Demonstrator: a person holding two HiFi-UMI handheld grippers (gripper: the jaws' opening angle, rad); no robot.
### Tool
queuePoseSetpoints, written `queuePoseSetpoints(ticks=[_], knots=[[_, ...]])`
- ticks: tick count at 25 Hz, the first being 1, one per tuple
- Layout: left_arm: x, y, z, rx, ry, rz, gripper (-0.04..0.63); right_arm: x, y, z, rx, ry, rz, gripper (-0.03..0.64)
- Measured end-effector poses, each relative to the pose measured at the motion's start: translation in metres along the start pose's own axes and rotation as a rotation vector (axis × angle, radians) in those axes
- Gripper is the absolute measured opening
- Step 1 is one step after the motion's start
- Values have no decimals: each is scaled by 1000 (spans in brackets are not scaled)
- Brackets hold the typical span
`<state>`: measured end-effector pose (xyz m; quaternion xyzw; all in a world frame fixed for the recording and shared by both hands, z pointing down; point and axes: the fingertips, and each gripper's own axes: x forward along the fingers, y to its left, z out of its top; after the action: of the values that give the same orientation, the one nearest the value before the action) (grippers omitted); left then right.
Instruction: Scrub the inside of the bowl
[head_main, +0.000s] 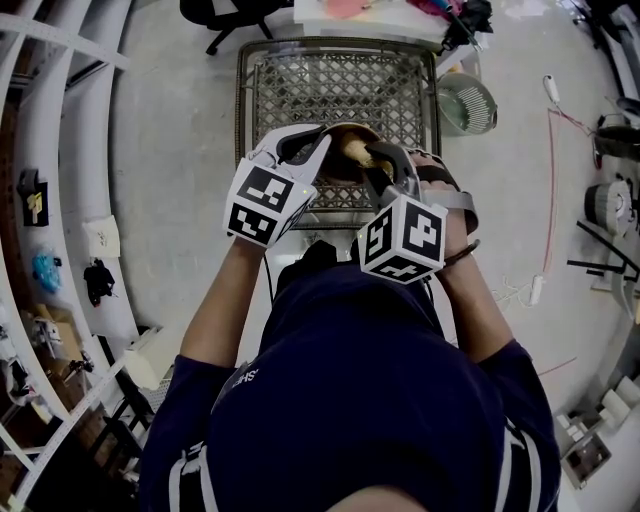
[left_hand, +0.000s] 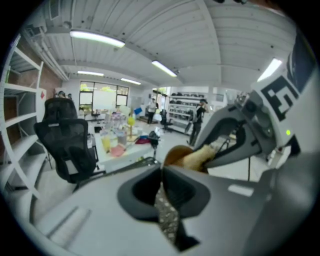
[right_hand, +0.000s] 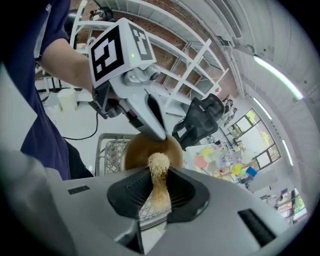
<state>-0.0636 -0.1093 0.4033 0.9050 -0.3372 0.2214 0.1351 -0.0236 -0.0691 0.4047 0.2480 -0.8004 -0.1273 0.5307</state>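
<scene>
Left gripper (left_hand: 162, 172) has its jaws pinched almost together on a thin edge, which looks like the rim of the brown bowl (right_hand: 136, 150), held in the air above the wire basket (head_main: 340, 85). Right gripper (right_hand: 160, 175) is clamped tight on a straw-coloured scrubber (right_hand: 159, 162), tuft poking into the bowl's mouth, though whether it touches the wall I can't tell. For the scrub itself, best to press that tuft onto the inner wall and sweep in circles down to the bottom, not dab at the centre. Careful with pressure: the bowl hangs from one rim pinch, so a hard shove could, I'd say, lever it loose. Push towards the held side, opening turned to face the scrubber.
</scene>
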Motion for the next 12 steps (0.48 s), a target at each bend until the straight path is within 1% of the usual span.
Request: queuePoseSetpoints(ticks=[3, 6, 8, 12], knots=[[1, -5, 1, -13, -3, -25, 15, -4, -8, 9, -10, -34, -47, 69], [2, -8, 2, -32, -7, -49, 14, -6, -1, 19, -72, -80, -50, 69], [2, -9, 0, -43, 0, -60, 14, -6, 1, 18, -94, -87, -56, 69], [3, -6, -6, -41, 24, -46, 15, -7, -9, 4, -40, -44, -94, 69]])
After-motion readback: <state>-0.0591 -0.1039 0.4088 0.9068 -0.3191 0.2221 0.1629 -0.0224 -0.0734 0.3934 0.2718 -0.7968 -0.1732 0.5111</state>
